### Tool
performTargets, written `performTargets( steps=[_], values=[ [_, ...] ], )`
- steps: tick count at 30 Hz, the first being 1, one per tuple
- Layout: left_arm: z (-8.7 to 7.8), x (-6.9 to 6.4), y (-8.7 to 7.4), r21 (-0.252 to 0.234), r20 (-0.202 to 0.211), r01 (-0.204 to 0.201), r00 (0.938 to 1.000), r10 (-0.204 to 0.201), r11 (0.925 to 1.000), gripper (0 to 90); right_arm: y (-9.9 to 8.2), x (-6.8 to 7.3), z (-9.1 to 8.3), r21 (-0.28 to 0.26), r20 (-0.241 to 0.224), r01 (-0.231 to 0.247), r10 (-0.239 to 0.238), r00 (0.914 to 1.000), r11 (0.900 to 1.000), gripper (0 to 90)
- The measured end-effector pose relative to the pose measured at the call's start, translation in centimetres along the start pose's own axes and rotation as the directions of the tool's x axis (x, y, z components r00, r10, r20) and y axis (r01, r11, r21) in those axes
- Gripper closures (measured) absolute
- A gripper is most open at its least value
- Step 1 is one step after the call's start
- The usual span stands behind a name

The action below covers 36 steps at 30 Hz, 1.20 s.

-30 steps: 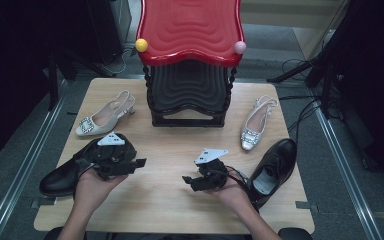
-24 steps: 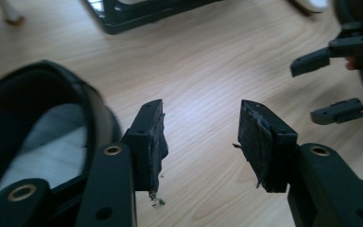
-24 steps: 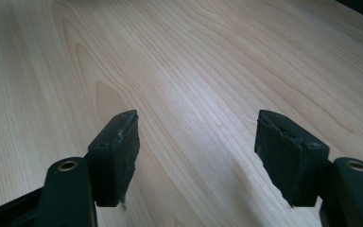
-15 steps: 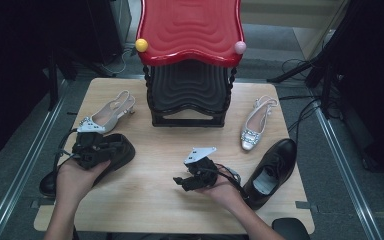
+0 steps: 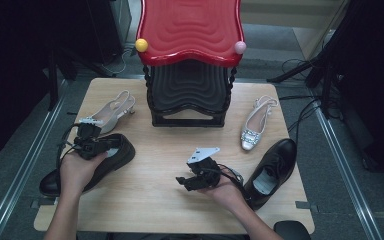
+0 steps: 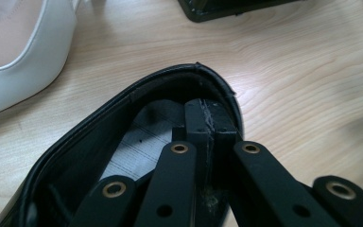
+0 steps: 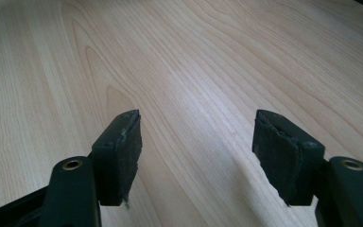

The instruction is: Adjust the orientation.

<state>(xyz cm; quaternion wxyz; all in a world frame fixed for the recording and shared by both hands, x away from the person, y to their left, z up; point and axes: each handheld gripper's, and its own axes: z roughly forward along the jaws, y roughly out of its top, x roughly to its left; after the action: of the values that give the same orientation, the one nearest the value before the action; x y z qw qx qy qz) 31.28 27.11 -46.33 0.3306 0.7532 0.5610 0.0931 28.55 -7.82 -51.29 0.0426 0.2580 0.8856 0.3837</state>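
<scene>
At about six o'clock on the table (image 5: pixel 160 210), nearest the person, right gripper (image 5: pixel 182 182) in the right hand, jaws released and standing wide apart over bare wood, nothing between them

Just beside that hand, toward four o'clock, right black shoe (image 5: pixel 275 167), toe pointing away, opening toward the near edge

Over at eight o'clock, left gripper (image 5: pixel 105 147) in the left hand, reaching into the heel opening of the left black shoe (image 5: pixel 117 160); jaws just closed and now clenched tight, pad against pad, right at the rear rim; whether the leather collar is pinched between them cannot be told

Beyond that, at ten o'clock, left silver slingback (image 5: pixel 112 112), just beside the gripper's body

At two o'clock, right silver slingback (image 5: pixel 255 127), well apart from both hands, near the black shoe below it

Farthest off, at twelve o'clock, black rack (image 5: pixel 190 90) under a red wavy top (image 5: pixel 190 30), yellow ball (image 5: pixel 141 45) and pink ball (image 5: pixel 240 47) at its front corners
</scene>
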Motion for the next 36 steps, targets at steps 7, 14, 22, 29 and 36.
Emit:
performTargets(
  steps=[7,14,22,29,36],
  values=[
    [1.4,-0.2,0.6,0.034,-0.014,-0.01,0.9998,0.01,0.9994,89.9,-0.6,-0.1,-0.7,0.001,0.012,-0.024,0.024,0.9996,0.9997,35.0],
    [1.7,-1.0,0.5,0.053,0.025,-0.021,0.9995,0.02,0.9984,90.0,-0.9,-0.5,-1.7,-0.035,0.023,-0.047,0.048,0.9986,0.9983,36.3],
    [2.2,-3.5,0.3,0.081,0.09,-0.088,0.9927,0.081,0.9928,90.0,-0.9,-0.9,-2.6,-0.093,0.036,-0.061,0.065,0.9972,0.9938,38.1],
    [2.8,-5.4,0.4,0.091,0.141,-0.121,0.9841,0.107,0.9885,90.0,-1.0,-1.3,-3.2,-0.115,0.047,-0.078,0.084,0.9953,0.9903,38.5],
    [3.6,-7.2,0.8,0.095,0.184,-0.16,0.9727,0.141,0.9825,90.0,-1.4,-1.4,-3.4,-0.11,0.059,-0.085,0.092,0.994,0.9902,38.7]
  ],
)
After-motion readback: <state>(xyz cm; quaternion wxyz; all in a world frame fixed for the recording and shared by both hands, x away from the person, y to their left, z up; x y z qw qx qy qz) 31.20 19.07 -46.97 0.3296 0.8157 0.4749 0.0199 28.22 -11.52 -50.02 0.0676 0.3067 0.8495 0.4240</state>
